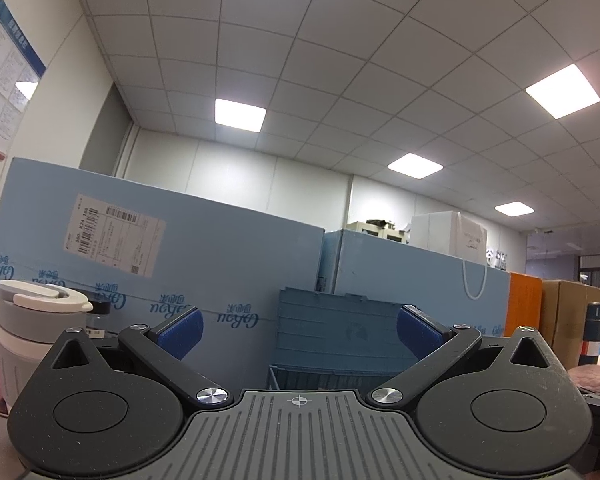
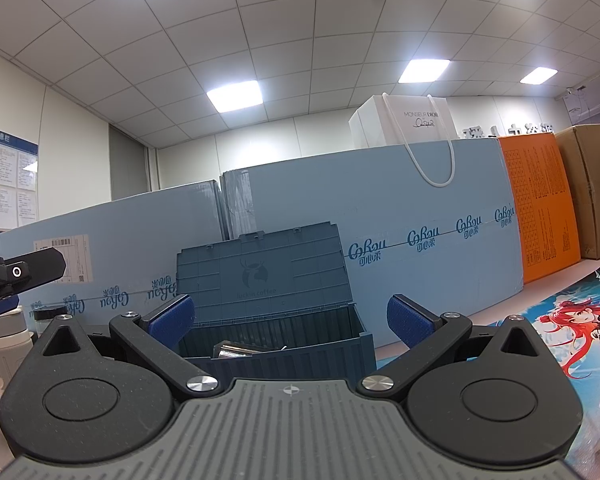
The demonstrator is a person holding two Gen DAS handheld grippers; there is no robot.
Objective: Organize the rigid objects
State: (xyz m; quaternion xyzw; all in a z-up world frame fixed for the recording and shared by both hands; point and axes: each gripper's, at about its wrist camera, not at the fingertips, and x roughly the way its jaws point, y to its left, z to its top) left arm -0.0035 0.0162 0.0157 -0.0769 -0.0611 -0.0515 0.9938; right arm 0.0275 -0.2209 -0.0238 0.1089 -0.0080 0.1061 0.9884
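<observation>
Both grippers empty, box ahead

Your left gripper (image 1: 299, 332) and right gripper (image 2: 290, 320) gape wide, holding nothing; beyond, the lidded blue box (image 2: 276, 320) stands open before the cartons (image 2: 420, 232), metal pieces (image 2: 240, 349) inside: likely stiff, slippery, so pinch flat sides.
</observation>
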